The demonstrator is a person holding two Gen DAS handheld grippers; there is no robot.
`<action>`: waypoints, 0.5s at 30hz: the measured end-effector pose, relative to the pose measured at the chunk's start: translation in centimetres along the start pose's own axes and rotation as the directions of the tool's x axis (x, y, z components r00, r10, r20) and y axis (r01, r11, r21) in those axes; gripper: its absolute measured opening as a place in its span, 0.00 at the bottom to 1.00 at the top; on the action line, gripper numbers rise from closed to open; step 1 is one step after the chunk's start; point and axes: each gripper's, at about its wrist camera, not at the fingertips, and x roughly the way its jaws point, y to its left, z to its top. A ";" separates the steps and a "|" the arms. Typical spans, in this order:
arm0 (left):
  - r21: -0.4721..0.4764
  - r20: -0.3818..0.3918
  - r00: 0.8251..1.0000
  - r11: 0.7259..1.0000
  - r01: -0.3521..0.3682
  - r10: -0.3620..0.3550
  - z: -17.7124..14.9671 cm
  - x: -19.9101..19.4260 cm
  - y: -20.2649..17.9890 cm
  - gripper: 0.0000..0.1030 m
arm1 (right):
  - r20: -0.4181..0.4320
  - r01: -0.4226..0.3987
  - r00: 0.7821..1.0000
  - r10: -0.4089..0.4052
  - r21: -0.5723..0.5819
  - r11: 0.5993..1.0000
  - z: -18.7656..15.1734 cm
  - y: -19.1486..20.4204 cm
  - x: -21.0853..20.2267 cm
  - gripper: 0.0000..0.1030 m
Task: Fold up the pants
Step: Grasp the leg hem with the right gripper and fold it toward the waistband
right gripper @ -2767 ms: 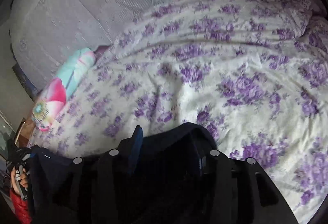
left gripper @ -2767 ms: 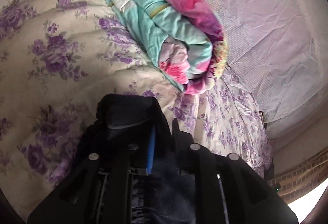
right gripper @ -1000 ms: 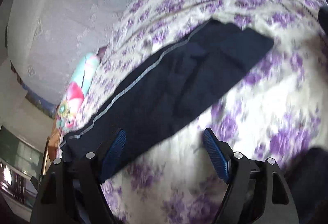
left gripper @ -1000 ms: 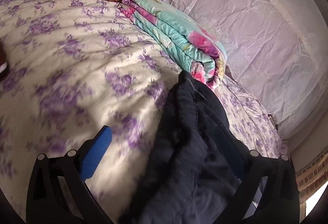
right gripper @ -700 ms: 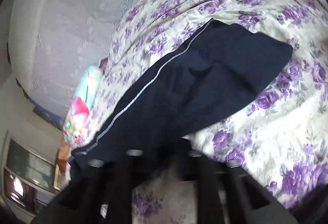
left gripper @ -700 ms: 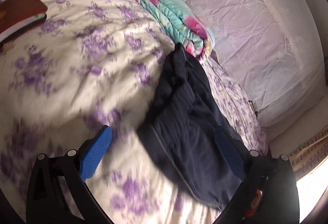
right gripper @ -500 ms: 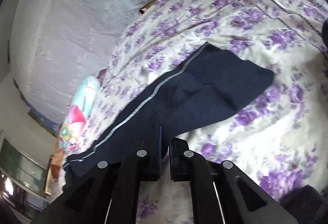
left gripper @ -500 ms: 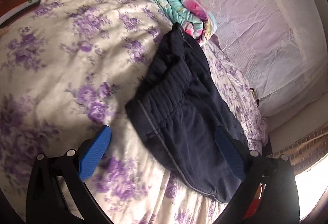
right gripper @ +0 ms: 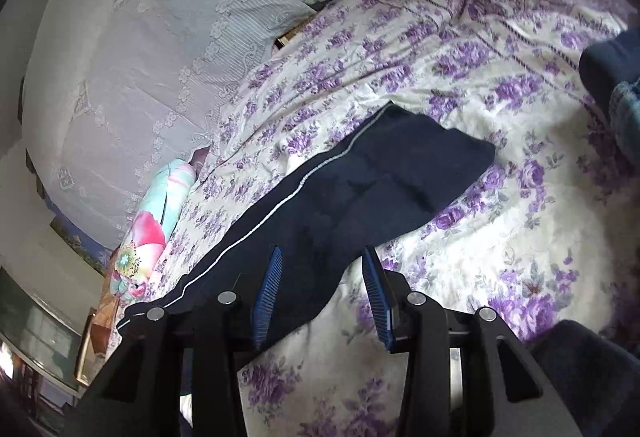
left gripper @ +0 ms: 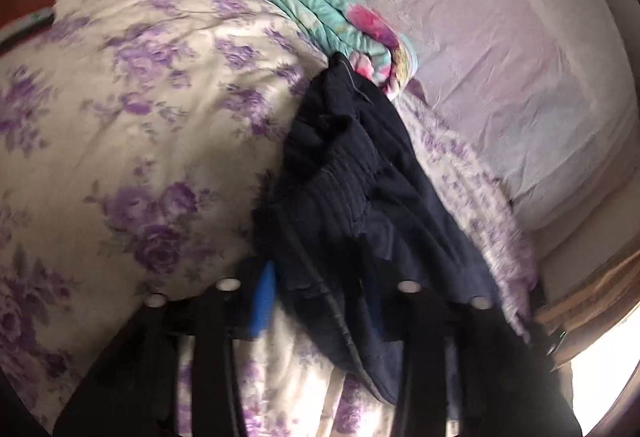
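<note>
Dark navy pants (right gripper: 360, 189) lie stretched along the floral bed (right gripper: 500, 245), waistband end bunched against the folded teal-pink blanket (left gripper: 320, 9), leg cuffs at the far end from it. Left gripper (left gripper: 320, 297) fingers have just been closing, now narrow around the ribbed waistband fabric; blur hides whether the pads actually press. Right gripper (right gripper: 324, 289) fingers have just been opening, now part-open astride the leg edge, farther from the blanket, not pinching. Pants look soft, light, limp knit: they'll sag and wrinkle and won't hold a crease unaided. Best holds, likely: the thicker waistband corners and the cuff hems, gathering both layers so the legs stay stacked.
</note>
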 end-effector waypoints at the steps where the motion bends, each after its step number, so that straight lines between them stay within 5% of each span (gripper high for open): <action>1: -0.010 -0.002 1.000 1.000 0.017 -0.017 0.1 -0.3 0.0 0.29 | 0.008 0.005 1.000 -0.005 -0.017 1.000 -0.2 0.4 -0.5 0.41; 7: 0.055 0.028 0.998 0.997 0.046 -0.048 0.9 -6.2 -0.7 0.26 | 0.046 0.001 0.999 0.005 -0.129 0.992 -3.0 2.7 -4.8 0.49; 11: 0.116 0.004 0.996 0.989 -0.093 0.094 1.3 -7.1 1.8 0.26 | 0.032 -0.003 0.999 0.011 -0.230 0.973 -6.3 4.3 -7.3 0.61; 13: 0.025 -0.054 0.996 0.997 -0.071 0.072 0.5 -5.5 4.6 0.26 | -0.002 -0.013 1.000 0.013 -0.251 0.968 -7.8 4.8 -8.0 0.61; 15: 0.018 -0.029 0.999 0.999 -0.042 0.042 0.2 -5.7 5.1 0.28 | -0.015 -0.031 0.999 0.028 -0.264 0.964 -9.0 5.2 -9.6 0.61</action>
